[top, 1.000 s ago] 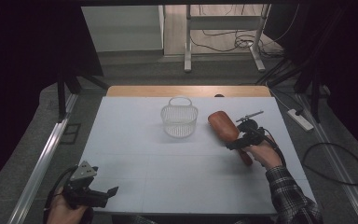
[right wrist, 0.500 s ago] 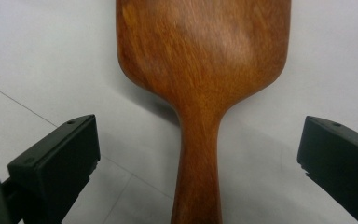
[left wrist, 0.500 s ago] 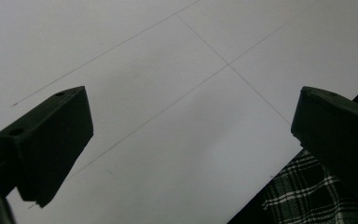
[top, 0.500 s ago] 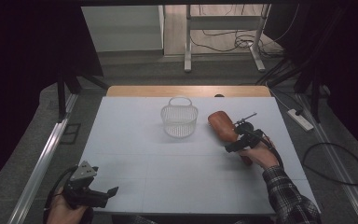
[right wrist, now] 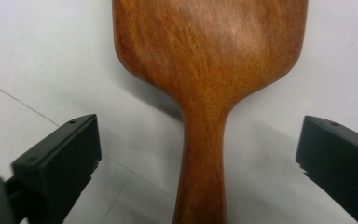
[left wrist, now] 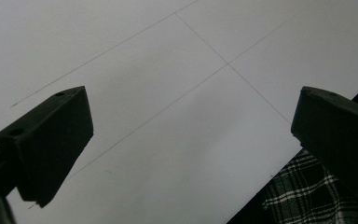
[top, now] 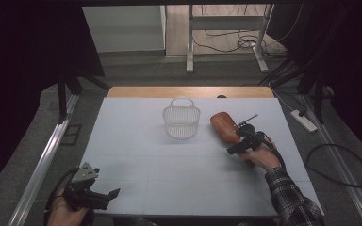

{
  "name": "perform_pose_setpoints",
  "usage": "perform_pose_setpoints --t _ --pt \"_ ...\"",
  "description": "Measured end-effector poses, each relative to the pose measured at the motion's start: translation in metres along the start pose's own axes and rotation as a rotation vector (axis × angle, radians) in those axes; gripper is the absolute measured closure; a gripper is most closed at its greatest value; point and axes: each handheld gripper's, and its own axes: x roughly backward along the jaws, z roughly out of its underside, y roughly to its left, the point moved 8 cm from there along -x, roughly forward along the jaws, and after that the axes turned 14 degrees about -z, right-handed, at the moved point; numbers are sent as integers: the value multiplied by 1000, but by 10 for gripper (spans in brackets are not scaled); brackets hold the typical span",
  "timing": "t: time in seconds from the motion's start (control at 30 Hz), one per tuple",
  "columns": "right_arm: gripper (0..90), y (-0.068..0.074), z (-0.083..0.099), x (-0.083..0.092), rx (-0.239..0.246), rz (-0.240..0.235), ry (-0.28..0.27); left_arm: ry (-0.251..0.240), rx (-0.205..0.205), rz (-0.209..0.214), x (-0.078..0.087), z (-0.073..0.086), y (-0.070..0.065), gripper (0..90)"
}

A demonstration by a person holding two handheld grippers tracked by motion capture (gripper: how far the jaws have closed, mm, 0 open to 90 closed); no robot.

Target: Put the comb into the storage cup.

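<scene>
Beneath and ahead of the right claw (right wrist: 198,154) spreads the pale table (top: 169,179), and on it lies the wooden paddle (right wrist: 209,70), a brown, spoon-like piece with a broad flat head and a narrow handle. Beyond the claw and off to its left in the high view stands a white mesh basket (top: 181,121), near the paddle's head but apart from it. The paddle's long axis runs straight away from the claw: the handle comes back between the jaws and the head points forward, away from the person. The jaws stand wide apart, one on either side of the handle, touching nothing and holding nothing. The paddle looks like solid, polished wood, so I judge it stiff, fairly light and somewhat slick; the narrow neck just behind the head seems the best place to close on, since the head is too broad for the jaws. The left claw (left wrist: 191,140) hovers over bare table near the person's edge, equally wide open and empty.
</scene>
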Motion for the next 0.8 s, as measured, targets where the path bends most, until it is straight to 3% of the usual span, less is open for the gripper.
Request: perform_pose_setpoints --t 0.13,0.5,0.8 --pt "121 -1 -1 2 14 14 -5 0 -1 0 0 0 0 0" --pt "514 0 -6 7 28 8 -41 1 -4 -1 0 0 0 0" --pt "655 -1 -3 5 14 -10 -14 2 -7 -3 0 0 -1 0"
